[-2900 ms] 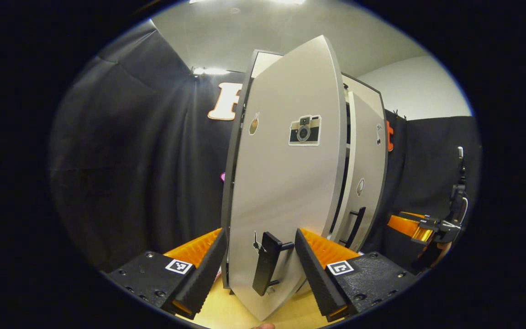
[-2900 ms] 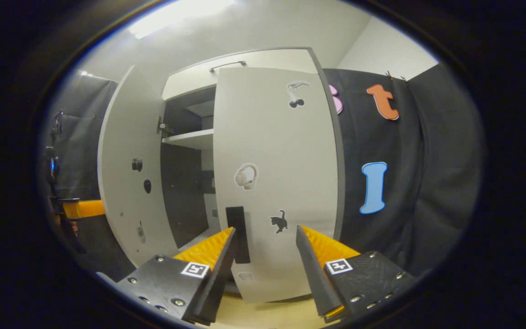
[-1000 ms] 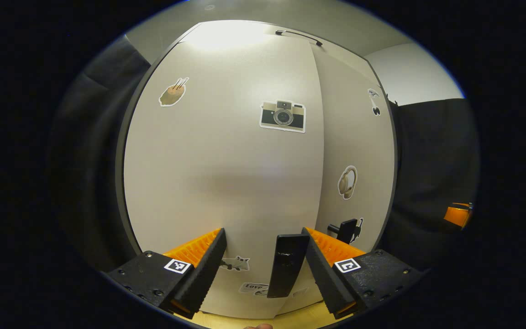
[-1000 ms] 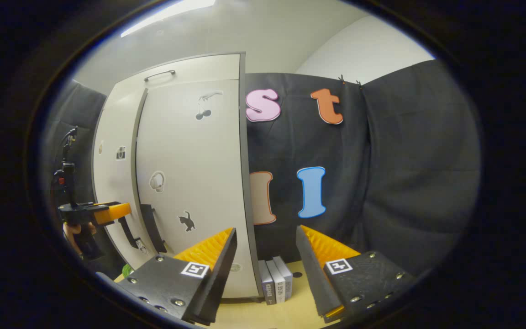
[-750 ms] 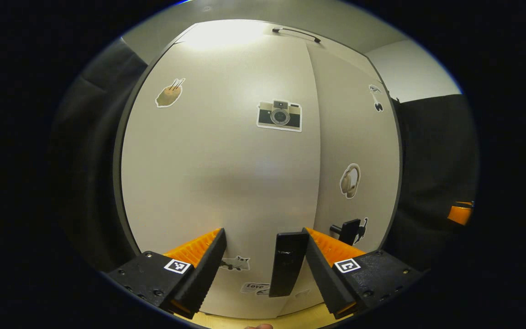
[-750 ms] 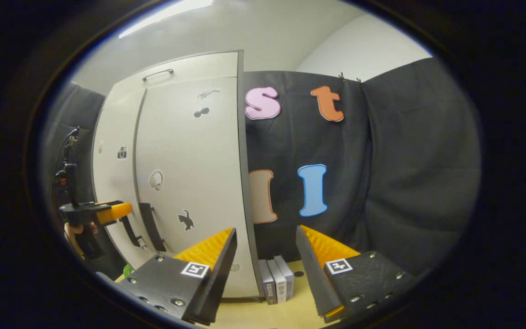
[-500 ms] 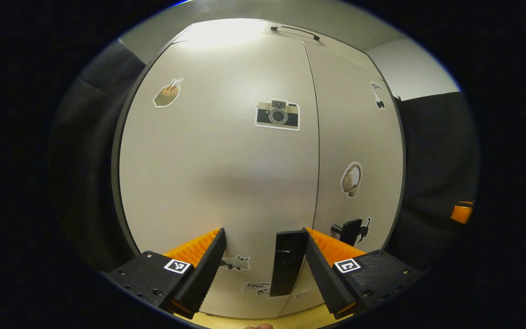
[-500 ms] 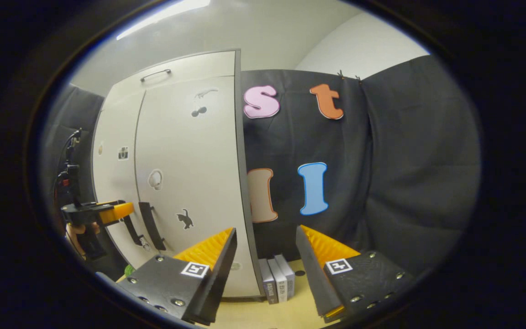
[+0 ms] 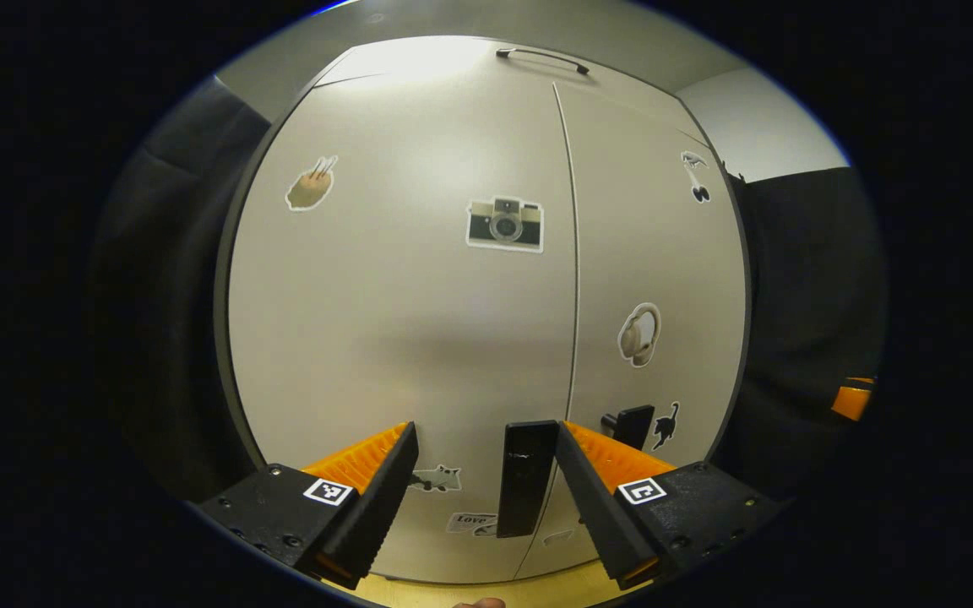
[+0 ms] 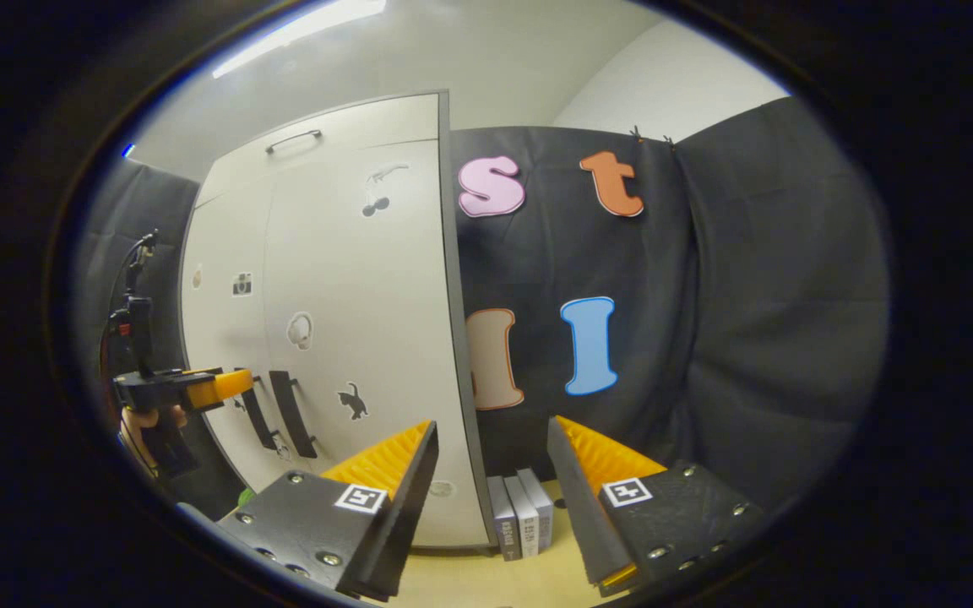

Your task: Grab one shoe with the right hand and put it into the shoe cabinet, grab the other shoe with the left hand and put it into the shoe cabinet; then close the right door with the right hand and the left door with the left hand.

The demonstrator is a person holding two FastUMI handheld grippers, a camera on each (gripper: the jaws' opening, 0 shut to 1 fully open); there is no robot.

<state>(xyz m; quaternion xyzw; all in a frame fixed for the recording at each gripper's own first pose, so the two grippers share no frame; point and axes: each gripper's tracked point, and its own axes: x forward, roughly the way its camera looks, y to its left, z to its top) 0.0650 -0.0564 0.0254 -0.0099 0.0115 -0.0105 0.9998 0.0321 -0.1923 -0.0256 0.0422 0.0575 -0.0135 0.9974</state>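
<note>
The pale shoe cabinet (image 9: 419, 321) faces me in the left gripper view with both doors flush, and its inside is hidden. The left door's black handle (image 9: 524, 477) stands between the fingers of my left gripper (image 9: 482, 477), close to the right finger; the jaws are open and do not press on it. The right door's handle (image 9: 630, 422) sits just beyond. In the right gripper view the cabinet (image 10: 351, 338) stands to the left, and the left gripper (image 10: 178, 390) with a hand is at its handles. My right gripper (image 10: 486, 473) is open and holds nothing, beside the cabinet's right edge.
Several grey books (image 10: 522, 517) stand upright on the wooden floor (image 10: 470, 583) against the cabinet's right side. Black cloth wall (image 10: 706, 338) closes the space behind and to the right. Part of the right gripper (image 9: 851, 399) shows far right in the left gripper view.
The left door has swung fully shut in front of my left gripper, closing the gap to the right door. My right gripper has drawn away from the right door toward the cabinet's side.
</note>
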